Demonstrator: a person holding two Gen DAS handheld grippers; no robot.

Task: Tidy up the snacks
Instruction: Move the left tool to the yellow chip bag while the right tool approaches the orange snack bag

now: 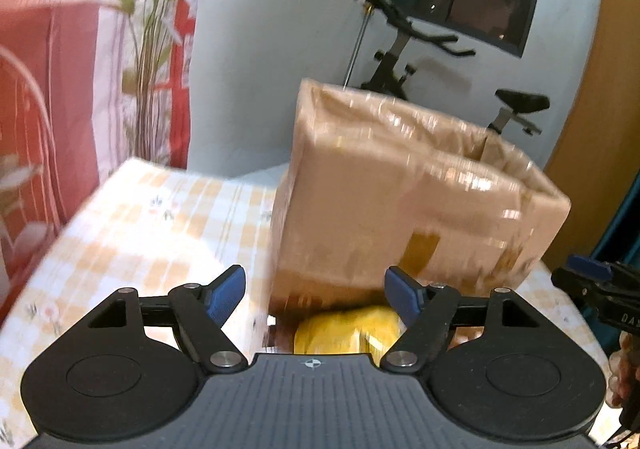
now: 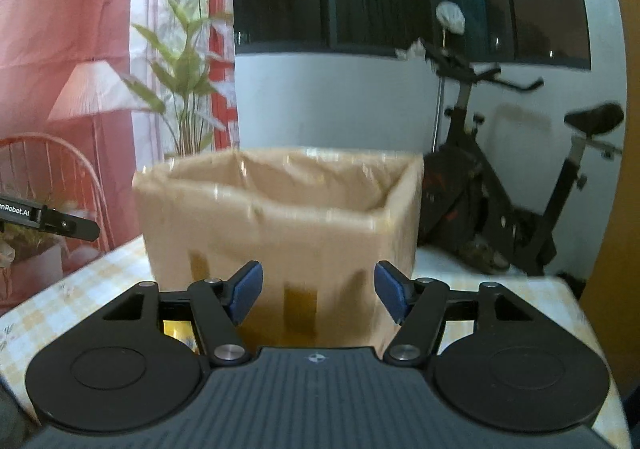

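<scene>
A tall open cardboard box (image 1: 400, 201) wrapped in shiny tape stands on the checked tablecloth (image 1: 152, 217). My left gripper (image 1: 316, 295) is open in front of the box's near bottom edge, nothing between its blue pads. A yellow snack packet (image 1: 344, 333) lies on the table just below and past its fingers, against the box. In the right wrist view the same box (image 2: 276, 221) fills the middle, its open top visible. My right gripper (image 2: 318, 295) is open and empty before the box's front wall. A yellow packet (image 2: 178, 331) peeks out behind its left finger.
The right gripper's tip (image 1: 592, 281) and a hand show at the right edge of the left wrist view; the left gripper's tip (image 2: 60, 223) shows at the left of the other. An exercise bike (image 2: 516, 185), a plant (image 2: 188, 81) and red curtains (image 1: 52, 61) stand behind the table.
</scene>
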